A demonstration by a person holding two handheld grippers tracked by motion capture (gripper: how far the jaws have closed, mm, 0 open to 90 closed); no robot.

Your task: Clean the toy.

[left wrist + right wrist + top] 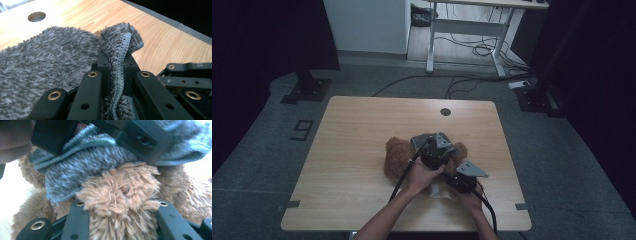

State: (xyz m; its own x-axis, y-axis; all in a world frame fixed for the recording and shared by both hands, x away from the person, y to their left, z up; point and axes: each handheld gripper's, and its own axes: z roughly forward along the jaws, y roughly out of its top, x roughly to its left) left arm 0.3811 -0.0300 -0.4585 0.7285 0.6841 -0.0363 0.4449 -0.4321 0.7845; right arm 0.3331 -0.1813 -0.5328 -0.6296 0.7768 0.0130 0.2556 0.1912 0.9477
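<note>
- Brown plush bear [398,157], shaggy-furred, lying mid-table [362,130] under both grippers.
- Grey fuzzy cloth [50,57] with stitched hem, draped over bear.
- Left gripper [117,63] clamped tight on cloth's hemmed edge.
- Right gripper [120,207] closed around bear's furry body.

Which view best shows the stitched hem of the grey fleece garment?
The left gripper view: the stitched hem runs up between that hand-held gripper's closed jaws, sharp and close. The right gripper view shows the hem blurred above the brown plush toy. In the high view the hands cover it.
</note>
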